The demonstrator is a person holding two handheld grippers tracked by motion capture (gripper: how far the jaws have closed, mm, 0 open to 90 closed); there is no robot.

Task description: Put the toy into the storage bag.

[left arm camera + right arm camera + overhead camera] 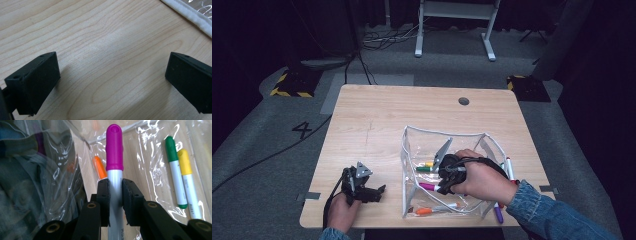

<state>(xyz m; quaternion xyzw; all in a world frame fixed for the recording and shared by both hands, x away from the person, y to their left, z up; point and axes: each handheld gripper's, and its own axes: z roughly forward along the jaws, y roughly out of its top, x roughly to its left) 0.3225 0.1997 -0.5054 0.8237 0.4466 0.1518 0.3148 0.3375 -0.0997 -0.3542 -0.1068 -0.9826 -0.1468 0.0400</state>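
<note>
Pale wood of the table (377, 120) fills most of the scene, with grey carpet and dark curtains behind it. Nearest to the person, at the front left edge, the left gripper (371, 192) rests low over bare wood; in the left gripper view its jaws stand wide apart with nothing between them, and the white edge of the pouch passes the upper right corner.

To the right of it lies the clear plastic pouch (412, 150), its mouth standing open. The right gripper (115, 200) is inside this pouch, and its jaws are closed on the white barrel of a marker with a magenta cap (114, 147). The marker's long axis runs in line with the jaws, cap forward, pointing toward the front left corner of the pouch. An orange marker (99, 167) lies just beyond the jaws on the pouch floor, and a green marker (175, 170) and a yellow marker (187, 180) lie side by side farther off. A purple marker (498, 214) rests outside the pouch by the right sleeve.

I judge that the coming move is to set the held marker down beside the orange one, so it should stay low and flat.
</note>
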